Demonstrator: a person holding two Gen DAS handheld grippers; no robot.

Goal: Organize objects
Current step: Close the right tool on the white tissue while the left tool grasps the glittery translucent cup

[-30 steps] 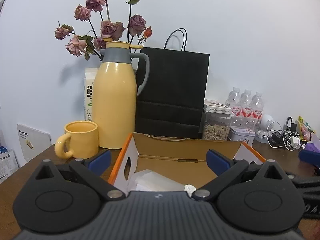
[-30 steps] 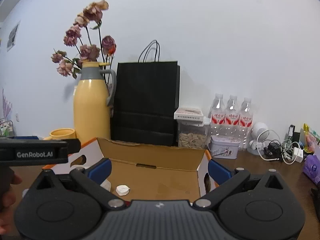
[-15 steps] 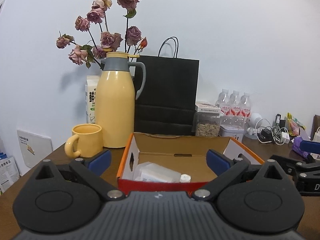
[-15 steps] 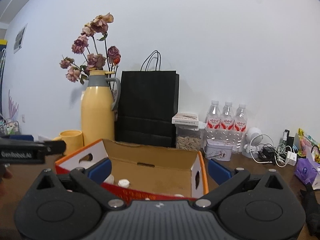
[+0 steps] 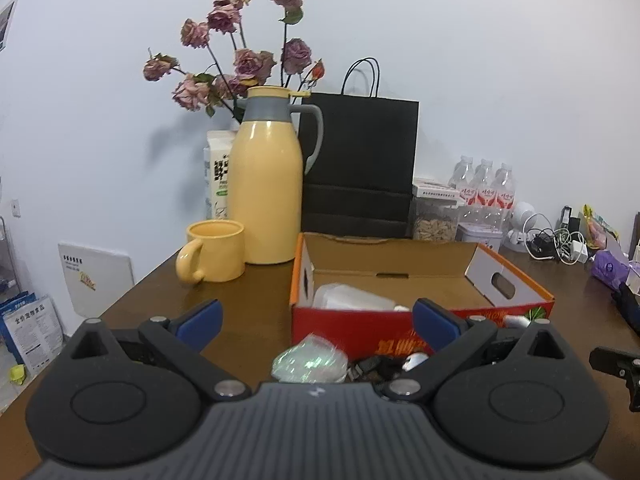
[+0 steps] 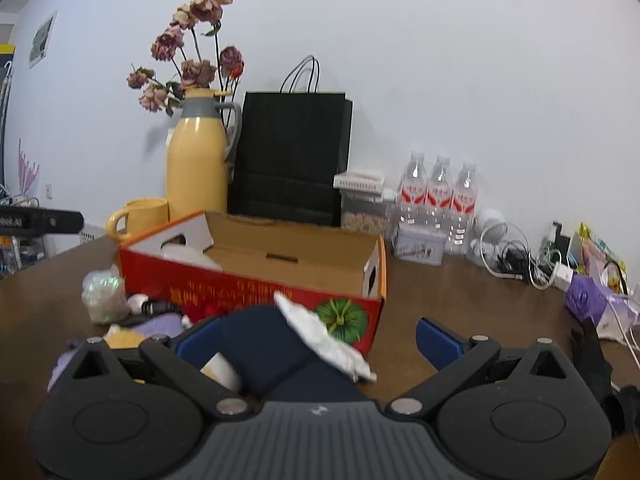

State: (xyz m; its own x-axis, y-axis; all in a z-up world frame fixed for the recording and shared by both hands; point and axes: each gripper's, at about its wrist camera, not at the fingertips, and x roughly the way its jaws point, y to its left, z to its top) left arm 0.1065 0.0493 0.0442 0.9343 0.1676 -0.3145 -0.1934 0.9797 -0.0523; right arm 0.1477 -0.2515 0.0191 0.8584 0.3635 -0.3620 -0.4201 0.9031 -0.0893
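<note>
An open red-and-orange cardboard box (image 5: 420, 332) (image 6: 256, 292) sits on the brown table, with a clear plastic item (image 5: 348, 298) inside at its left. Loose items lie in front of it: a shiny crumpled bag (image 5: 310, 362) (image 6: 102, 292), a dark blue cloth (image 6: 276, 352), a white crumpled wrapper (image 6: 324, 336), a purple item (image 6: 160, 326) and small black pieces (image 5: 372, 366). My left gripper (image 5: 316, 320) is open, held back from the box over the shiny bag. My right gripper (image 6: 318, 338) is open above the blue cloth, nothing gripped.
Behind the box stand a yellow thermos (image 5: 266, 184), yellow mug (image 5: 212, 250), dried roses (image 5: 240, 64), black paper bag (image 5: 360, 164), seed jar (image 5: 434, 216), three water bottles (image 6: 438, 196) and a tin (image 6: 418, 246). Cables (image 6: 516, 256) and a purple packet (image 6: 588, 300) lie right.
Both grippers have pulled back from the box and away from over it. The box's red front and the loose items before it have come into view. Both stay open.
</note>
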